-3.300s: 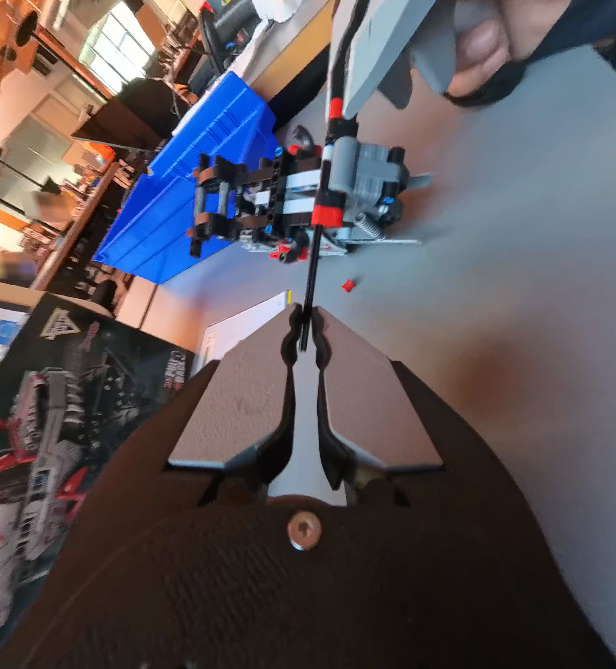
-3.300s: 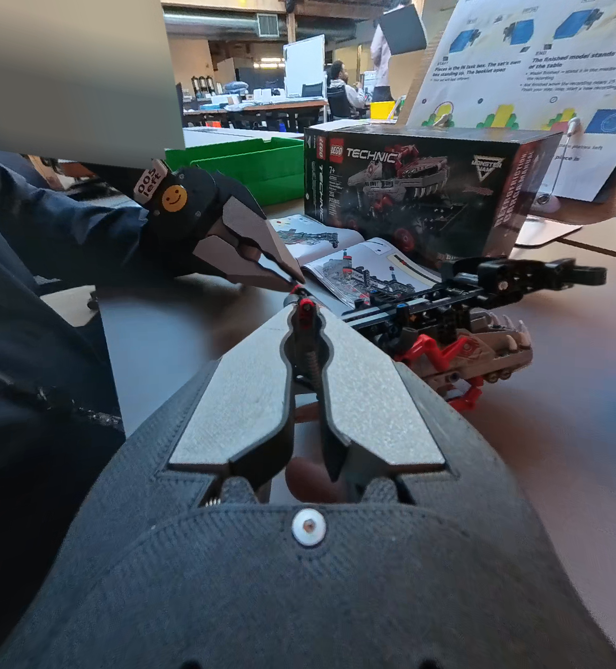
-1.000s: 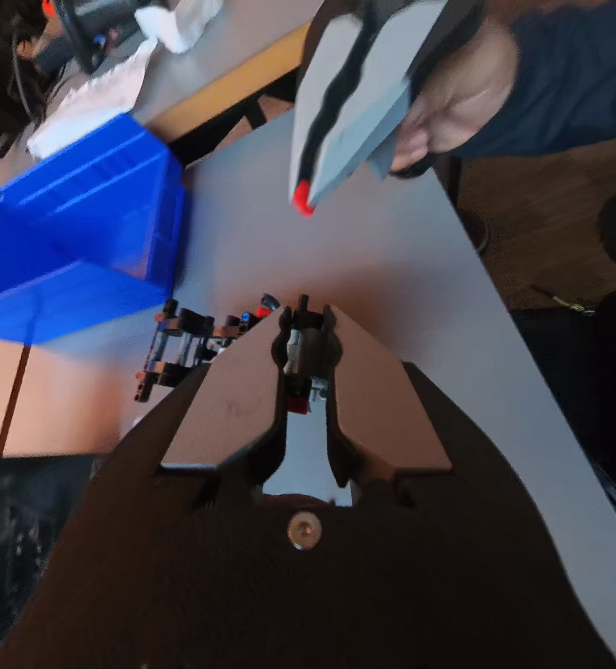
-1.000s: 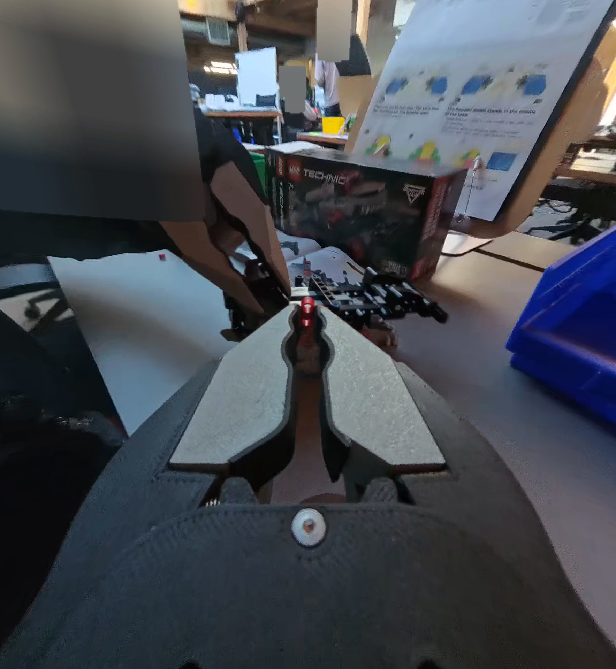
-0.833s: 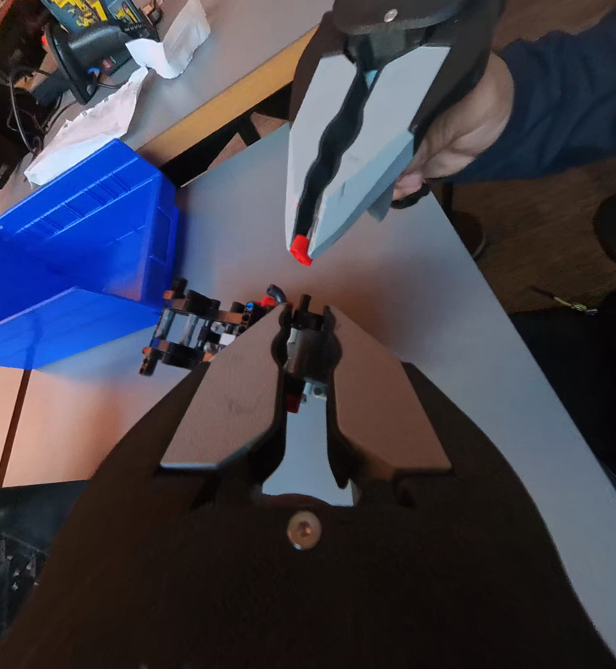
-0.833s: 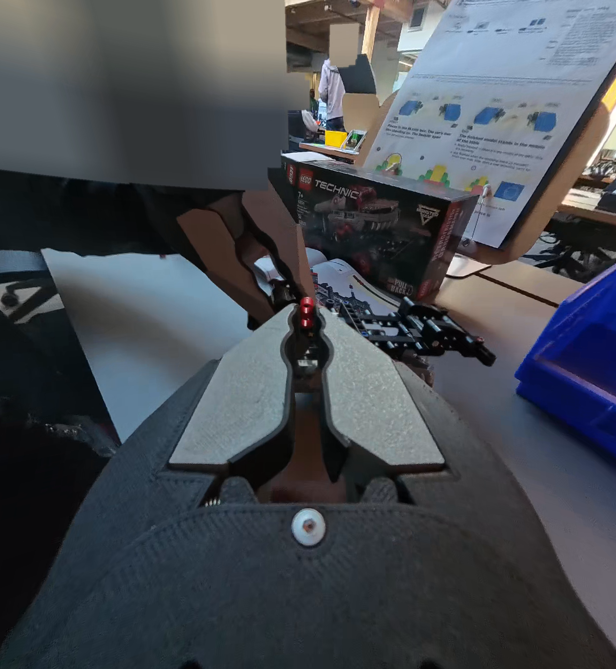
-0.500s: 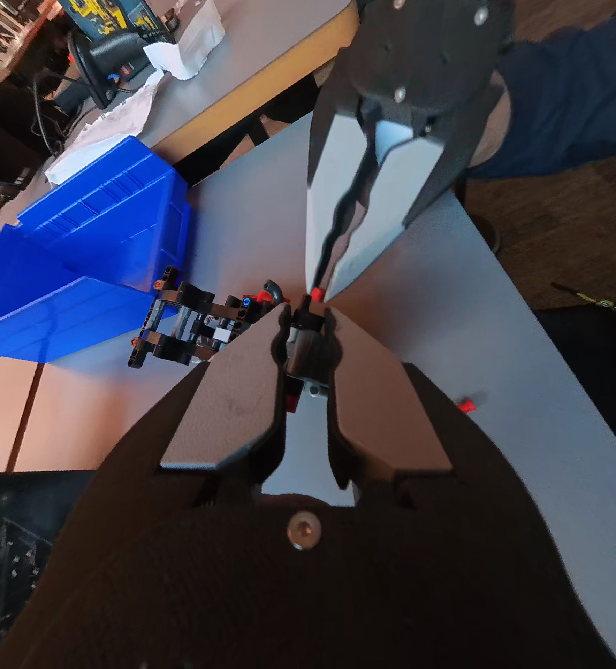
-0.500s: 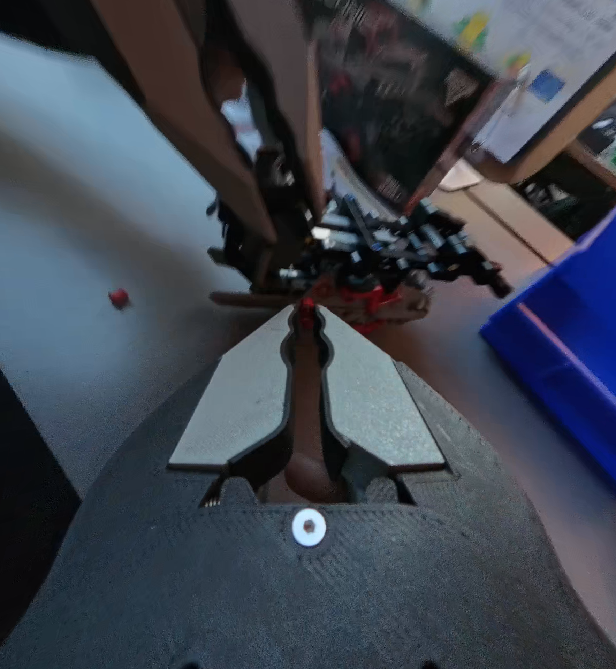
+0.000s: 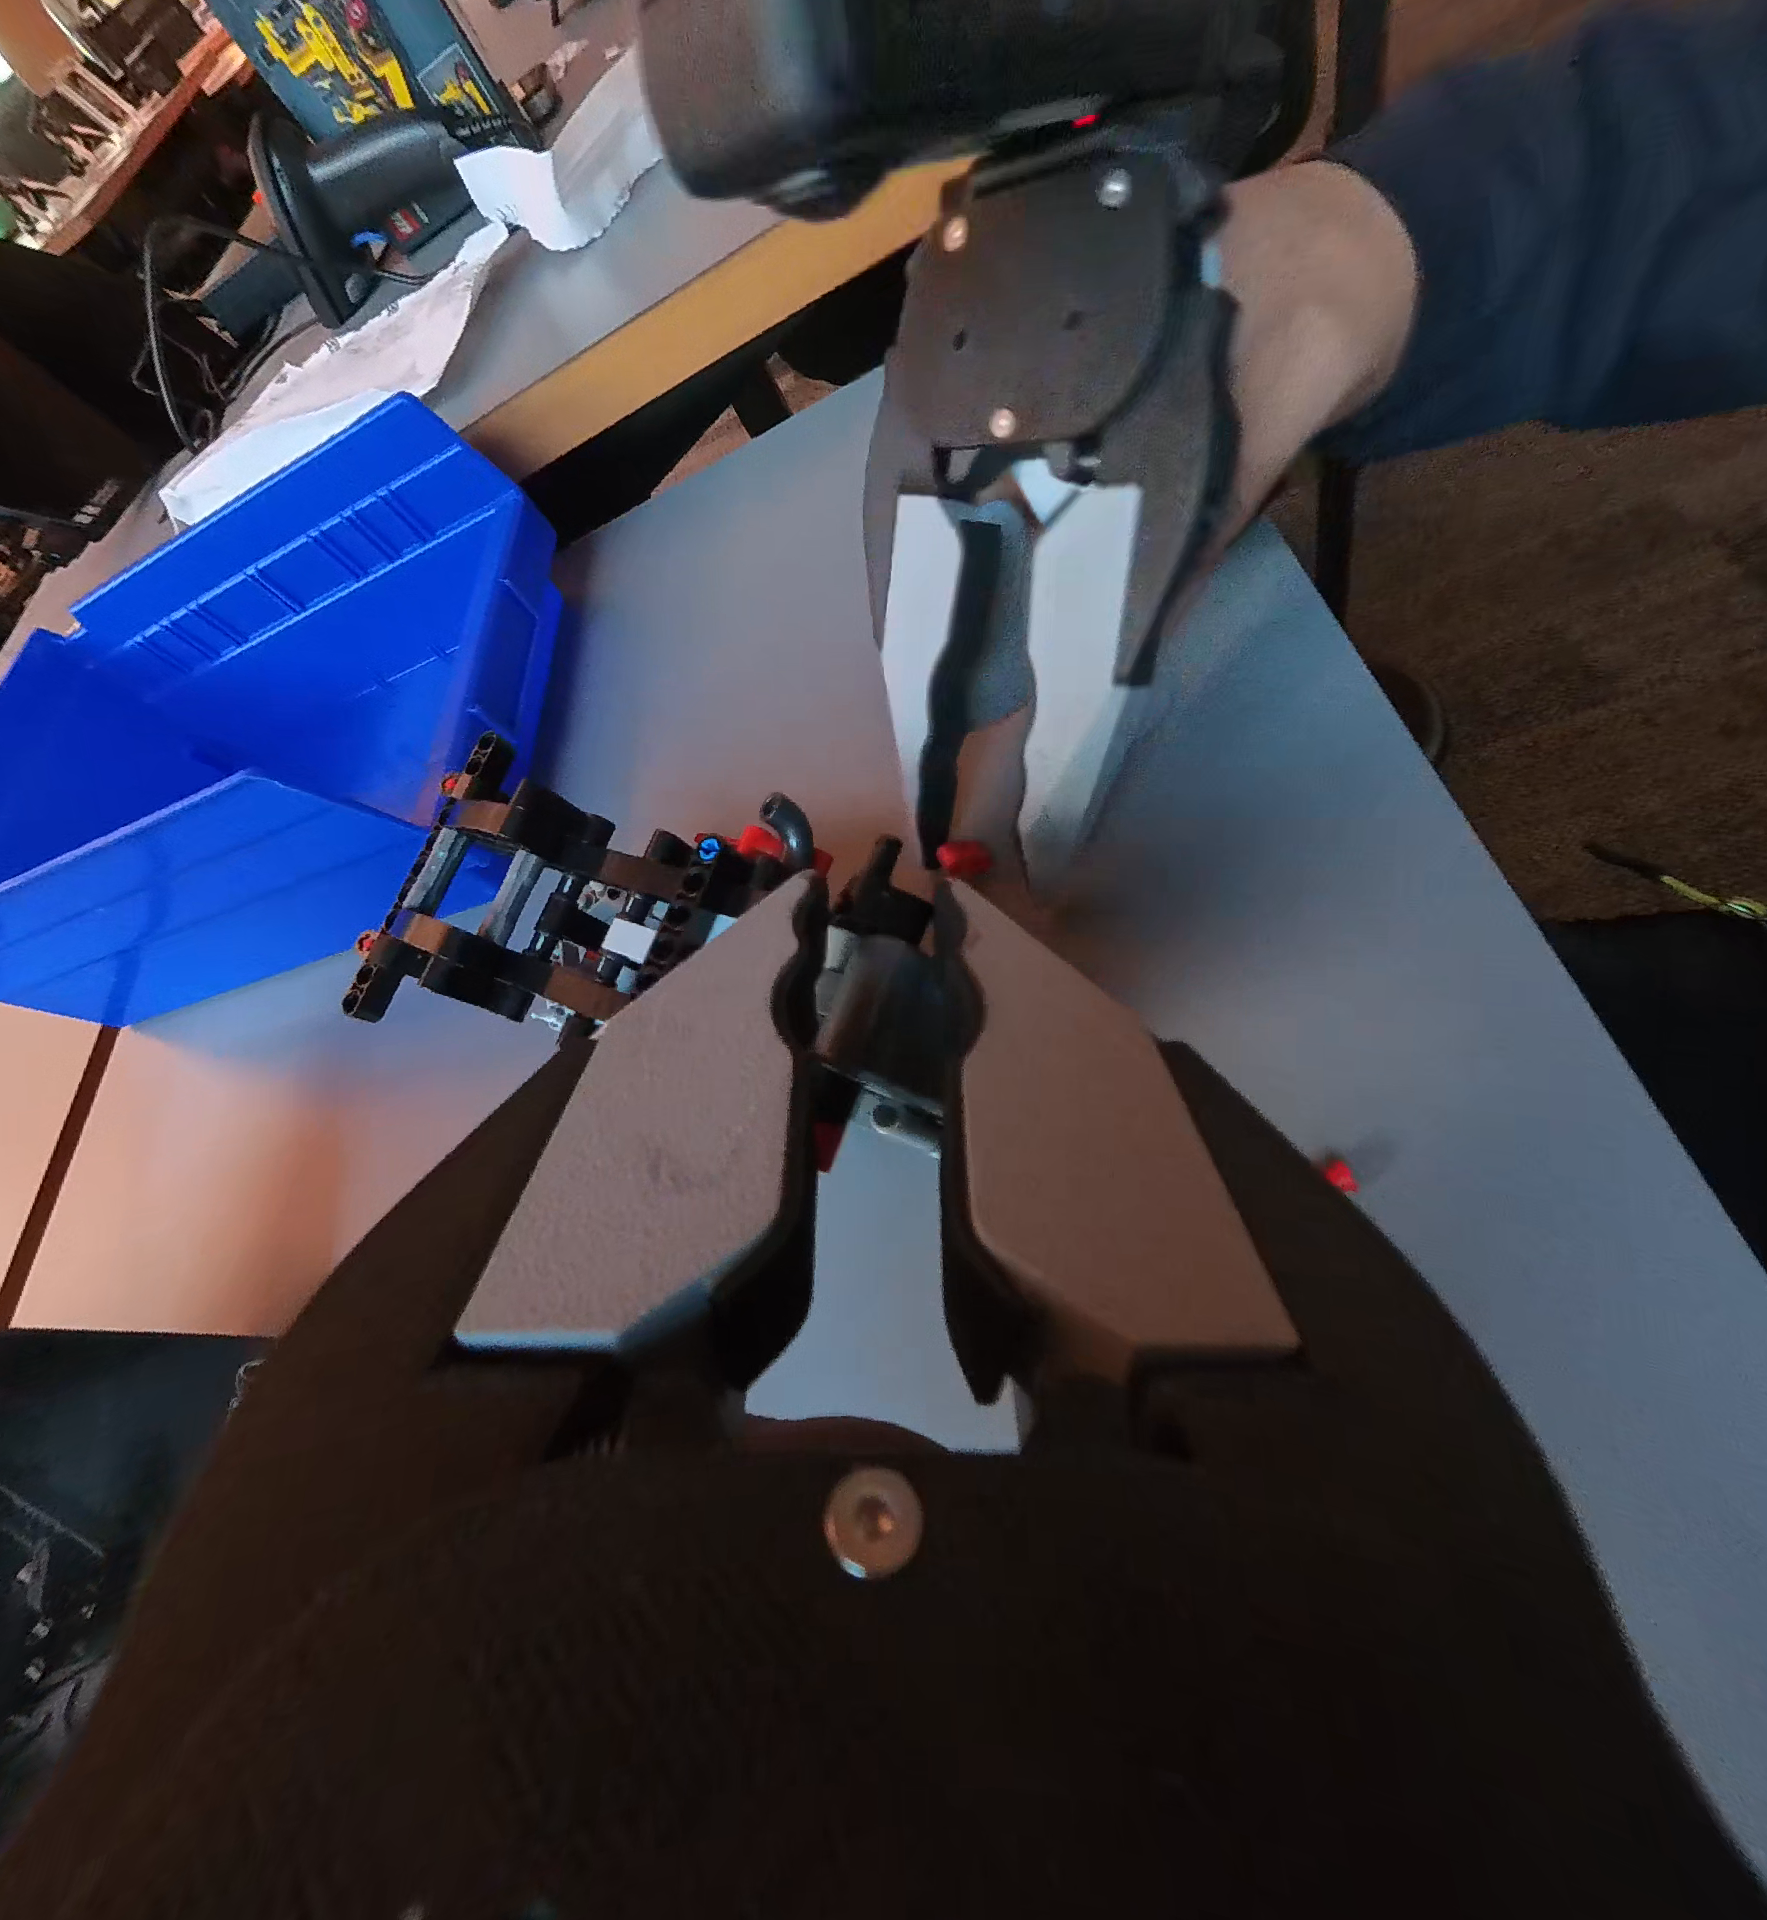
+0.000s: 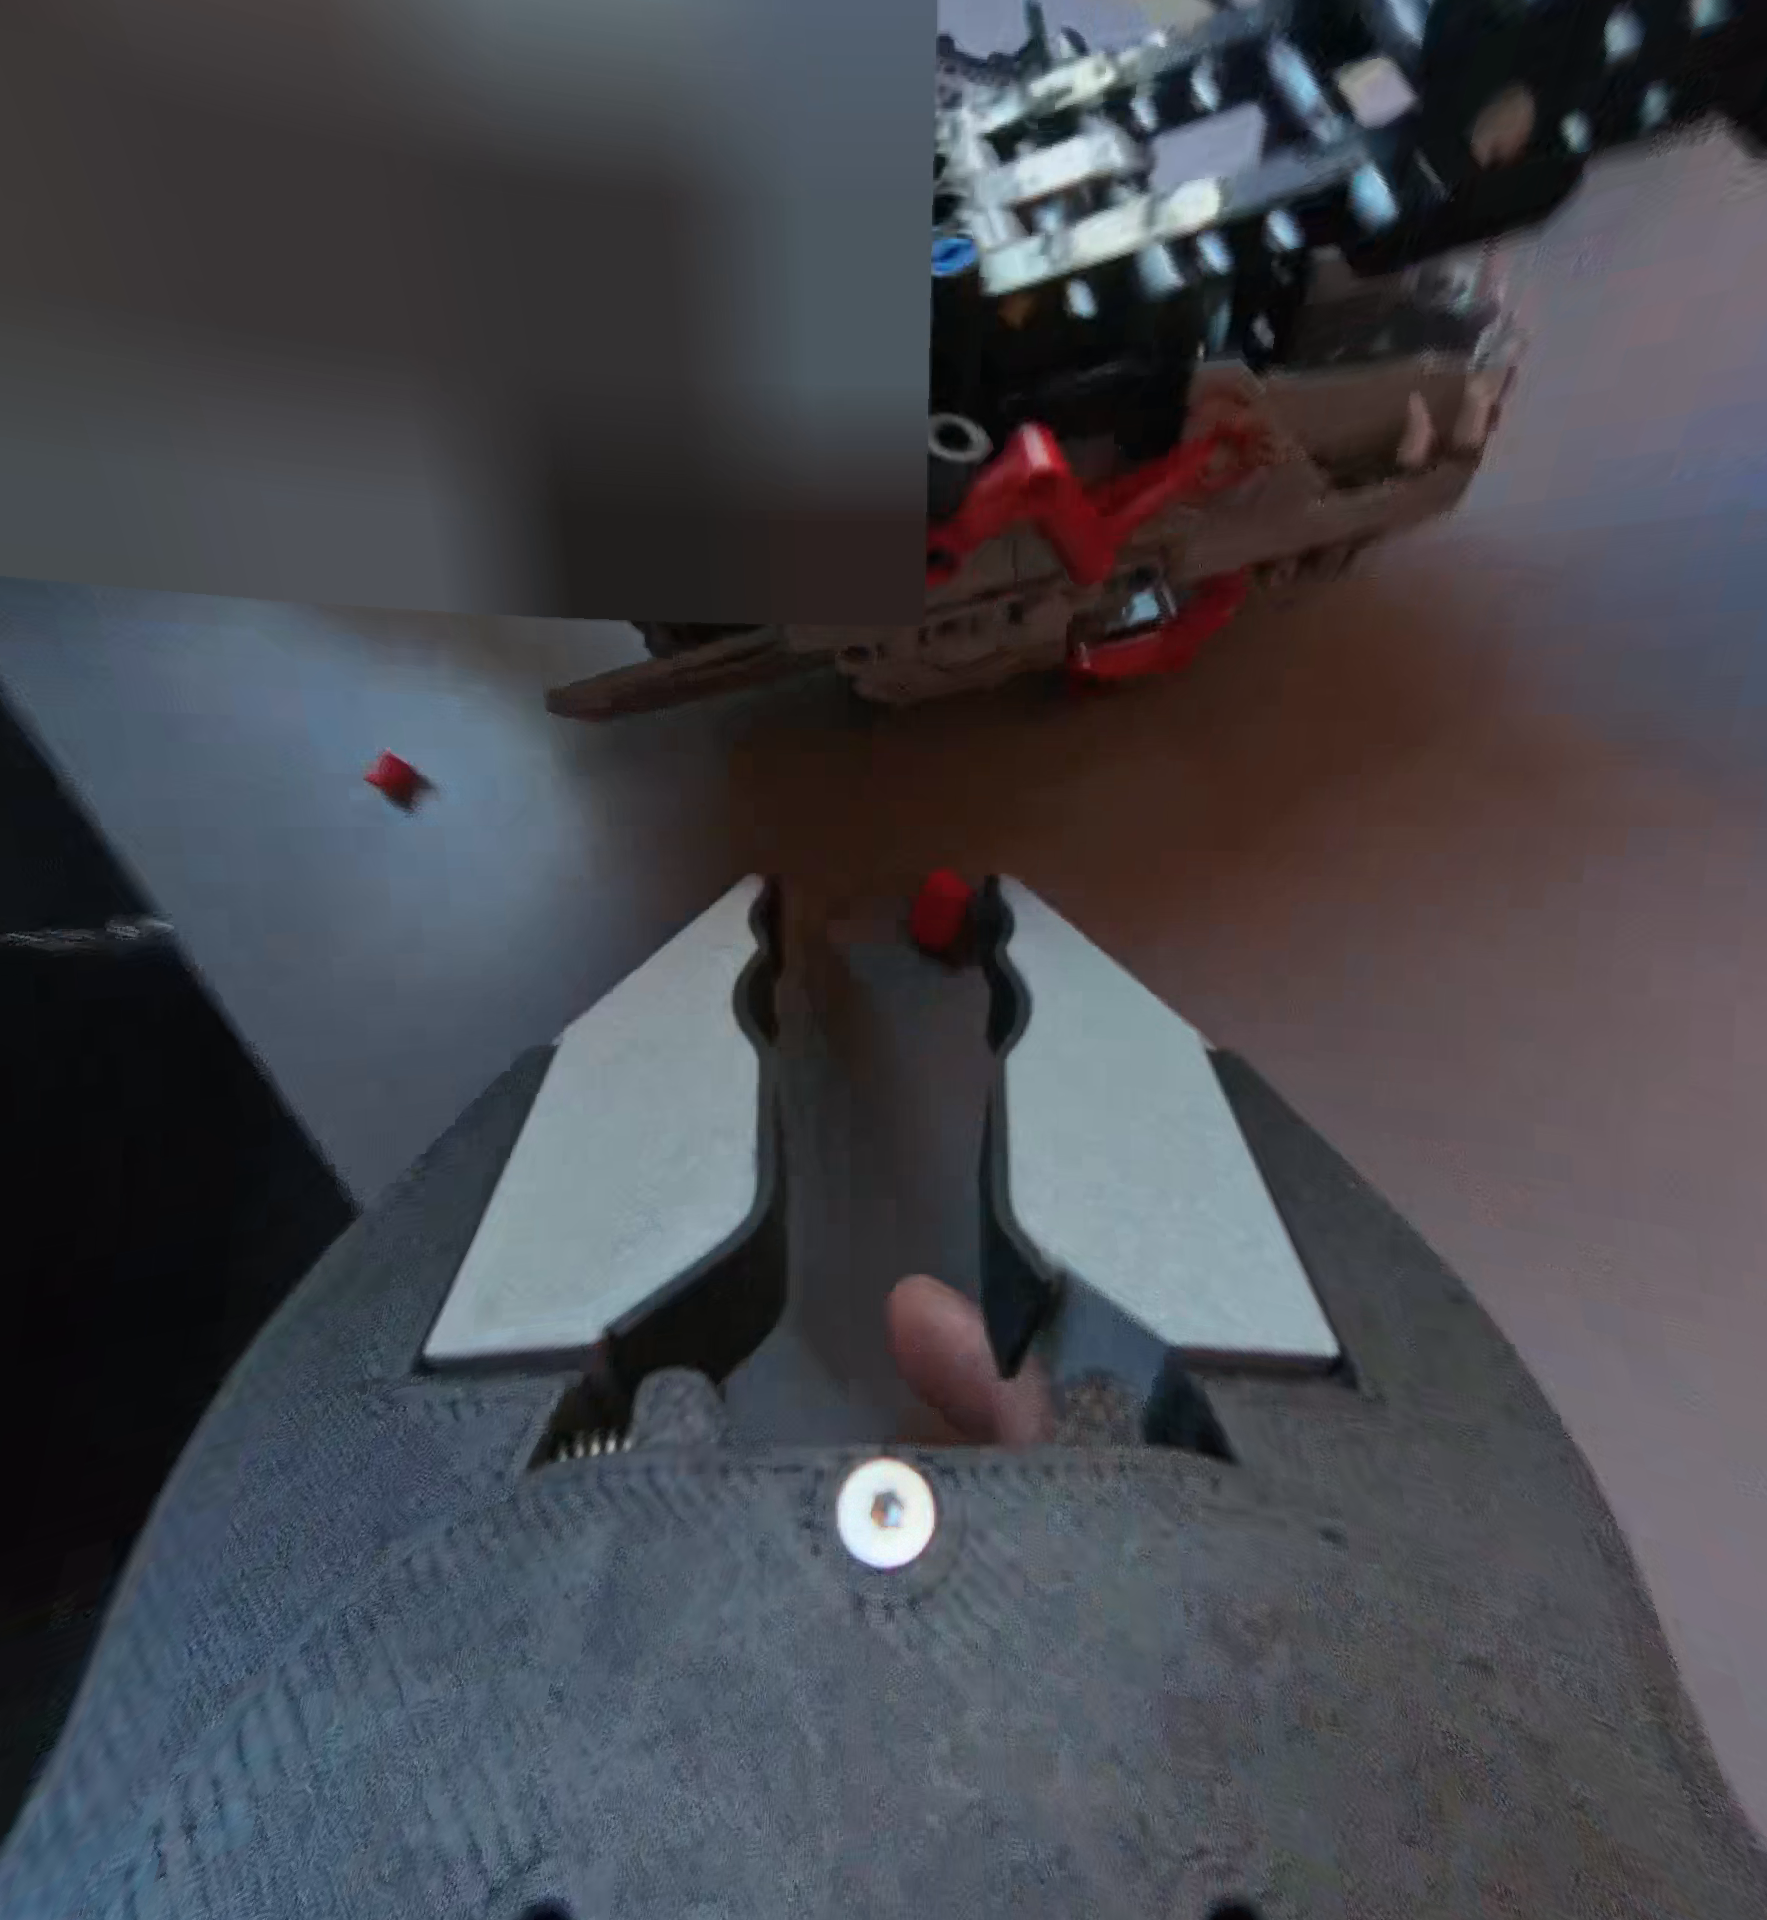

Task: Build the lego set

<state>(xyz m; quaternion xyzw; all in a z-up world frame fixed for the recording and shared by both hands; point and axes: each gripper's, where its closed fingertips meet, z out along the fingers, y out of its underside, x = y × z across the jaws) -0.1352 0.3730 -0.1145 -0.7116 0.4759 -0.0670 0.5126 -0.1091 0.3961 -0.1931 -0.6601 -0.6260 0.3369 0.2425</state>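
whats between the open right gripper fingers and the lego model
In the right wrist view, only bare grey table lies between the right hand-held gripper and the lego model. A small red piece sits by its fingertip.

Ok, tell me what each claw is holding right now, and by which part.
Left claw: shut on the lego model, gripping its grey-and-black end. Right claw: open, gripping nothing; a small red piece sits against its right fingertip.

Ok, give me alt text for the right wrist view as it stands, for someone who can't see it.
The right tool is open over the grey table, with a small red piece against the inner side of one fingertip. Beyond it sits the black, grey and red lego model, and another loose red piece lies off to the side.
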